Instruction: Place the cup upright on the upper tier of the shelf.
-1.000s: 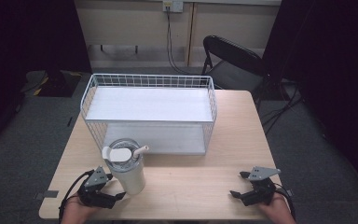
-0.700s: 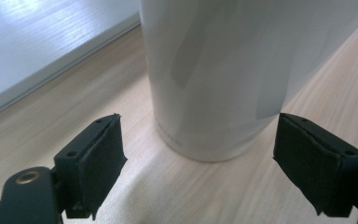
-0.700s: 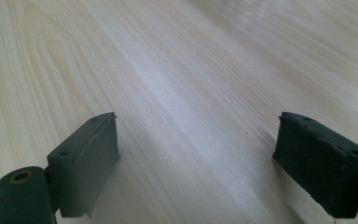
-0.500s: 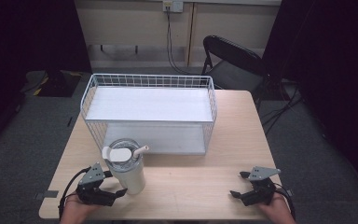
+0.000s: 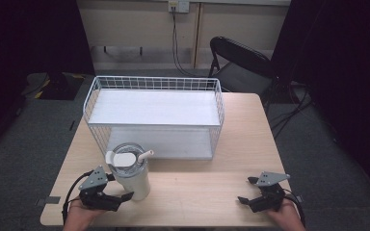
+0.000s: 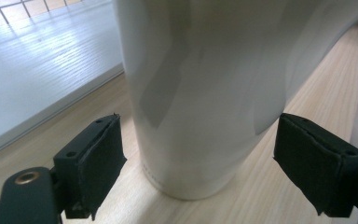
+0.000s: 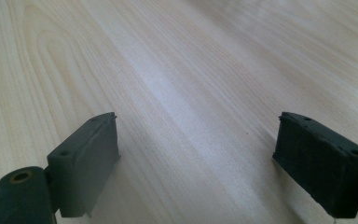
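A white tumbler (image 5: 131, 177) with a clear lid and a stubby straw stands upright on the wooden table (image 5: 197, 192), in front of the wire rack. My left gripper (image 5: 118, 188) sits low at the tumbler's left side and is open. In the left gripper view the tumbler's base (image 6: 191, 116) stands between the two black pads (image 6: 93, 163), with a gap on each side. My right gripper (image 5: 247, 190) rests near the front right edge, open over bare wood. Nothing lies between its pads (image 7: 86, 158) in the right gripper view.
A white wire rack (image 5: 154, 122) with two white shelves stands across the middle of the table, its open side facing me. A black folding chair (image 5: 241, 60) stands behind the table's far right corner. Bare wood stretches between the two grippers.
My left gripper has shifted slightly beside the tumbler. The tumbler and the right gripper have stayed where they were.
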A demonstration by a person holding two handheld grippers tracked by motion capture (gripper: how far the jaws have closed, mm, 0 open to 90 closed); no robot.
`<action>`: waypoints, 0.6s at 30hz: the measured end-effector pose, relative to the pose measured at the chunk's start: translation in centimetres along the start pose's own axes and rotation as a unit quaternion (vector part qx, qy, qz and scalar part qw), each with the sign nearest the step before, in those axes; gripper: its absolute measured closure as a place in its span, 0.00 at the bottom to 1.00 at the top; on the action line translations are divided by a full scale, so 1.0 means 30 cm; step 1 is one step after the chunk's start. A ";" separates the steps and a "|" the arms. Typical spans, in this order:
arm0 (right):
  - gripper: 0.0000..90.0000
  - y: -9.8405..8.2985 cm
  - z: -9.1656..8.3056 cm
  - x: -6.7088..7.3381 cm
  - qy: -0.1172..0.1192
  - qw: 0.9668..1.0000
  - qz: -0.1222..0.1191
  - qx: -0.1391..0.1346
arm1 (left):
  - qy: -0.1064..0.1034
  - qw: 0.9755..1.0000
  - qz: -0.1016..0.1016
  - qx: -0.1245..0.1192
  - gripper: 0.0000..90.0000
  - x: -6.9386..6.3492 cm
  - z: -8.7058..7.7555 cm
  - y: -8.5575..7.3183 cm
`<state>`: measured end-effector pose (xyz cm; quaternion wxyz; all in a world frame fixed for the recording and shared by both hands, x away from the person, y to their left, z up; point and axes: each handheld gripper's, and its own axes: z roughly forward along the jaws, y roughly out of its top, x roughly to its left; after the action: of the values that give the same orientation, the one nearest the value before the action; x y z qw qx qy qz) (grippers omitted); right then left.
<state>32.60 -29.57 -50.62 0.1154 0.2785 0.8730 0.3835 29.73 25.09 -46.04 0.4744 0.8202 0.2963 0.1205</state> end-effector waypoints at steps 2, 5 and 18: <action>0.14 0.000 0.000 0.000 0.000 1.000 0.000 0.000 | -0.003 1.000 0.003 -0.003 0.17 -0.002 0.004 0.009; 0.14 0.000 0.000 0.000 0.000 1.000 0.000 0.000 | -0.003 1.000 0.005 -0.005 0.16 -0.007 0.014 0.021; 0.14 0.000 0.000 0.000 0.000 1.000 0.000 0.000 | -0.002 0.999 0.004 -0.036 0.11 -0.009 0.046 0.030</action>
<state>32.59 -29.56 -50.62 0.1152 0.2786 0.8731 0.3833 30.52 23.61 -45.97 0.5036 0.8041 0.2873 0.1316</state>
